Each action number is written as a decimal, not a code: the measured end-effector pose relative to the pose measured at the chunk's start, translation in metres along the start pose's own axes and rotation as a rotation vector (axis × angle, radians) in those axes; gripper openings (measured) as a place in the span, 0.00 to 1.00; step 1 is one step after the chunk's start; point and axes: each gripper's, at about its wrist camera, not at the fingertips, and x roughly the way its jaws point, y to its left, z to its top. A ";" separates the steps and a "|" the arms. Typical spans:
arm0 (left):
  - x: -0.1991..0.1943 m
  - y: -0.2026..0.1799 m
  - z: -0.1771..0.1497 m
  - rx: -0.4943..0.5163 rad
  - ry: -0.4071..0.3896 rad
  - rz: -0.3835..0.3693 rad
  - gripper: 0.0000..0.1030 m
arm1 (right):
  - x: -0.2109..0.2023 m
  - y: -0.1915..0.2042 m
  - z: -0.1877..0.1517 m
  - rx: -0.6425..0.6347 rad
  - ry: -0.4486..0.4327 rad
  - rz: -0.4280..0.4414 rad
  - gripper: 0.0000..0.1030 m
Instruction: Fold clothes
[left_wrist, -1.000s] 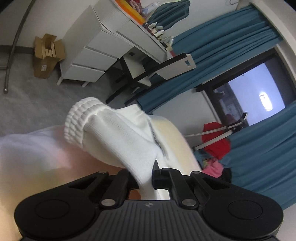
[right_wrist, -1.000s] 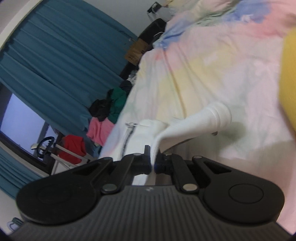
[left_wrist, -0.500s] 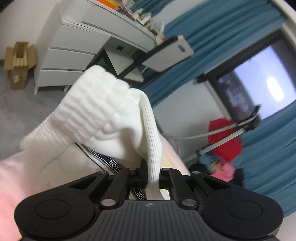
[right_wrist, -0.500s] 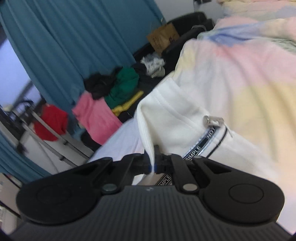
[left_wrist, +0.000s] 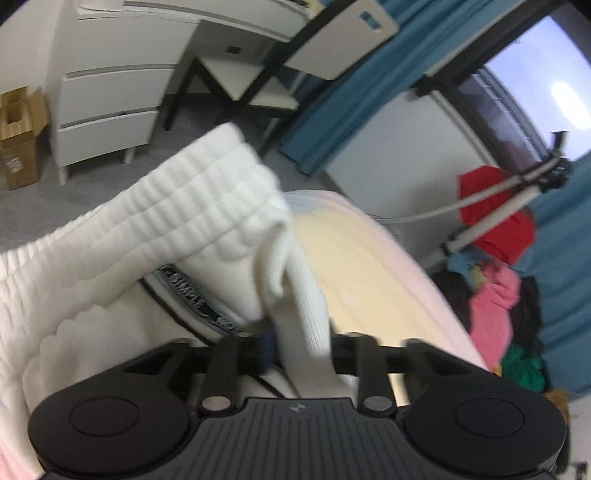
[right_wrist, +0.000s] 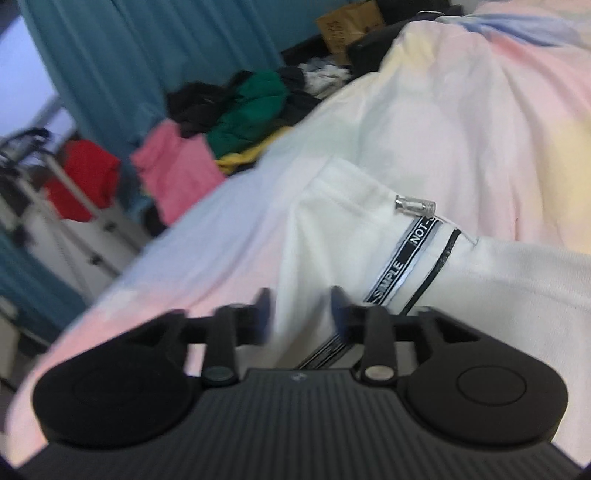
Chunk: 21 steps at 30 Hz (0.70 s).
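A white sweatshirt with ribbed cuffs and a black-and-white printed tape lies on a pastel bed sheet. In the left wrist view my left gripper has its jaws parted around a ribbed white fold that still sits between the fingers. In the right wrist view my right gripper is open, with the sweatshirt's edge lying loose between and beyond the fingers. A metal cord tip rests on the fabric.
A white drawer desk and a chair stand behind the bed, with a cardboard box on the floor. Teal curtains hang by the window. A heap of pink, green, black and red clothes lies beside the bed.
Both grippers went from shut on the white fabric to open. The sweatshirt came down onto the bed, and its cuff now lies folded over the body.
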 end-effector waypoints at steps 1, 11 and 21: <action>-0.011 0.002 -0.001 0.005 -0.011 -0.017 0.61 | -0.014 -0.003 -0.002 0.010 -0.024 0.029 0.55; -0.119 0.060 -0.046 -0.069 0.021 -0.101 0.88 | -0.142 -0.083 -0.042 0.238 -0.104 0.104 0.59; -0.097 0.117 -0.077 -0.235 0.083 -0.129 0.78 | -0.109 -0.131 -0.073 0.461 0.022 0.175 0.72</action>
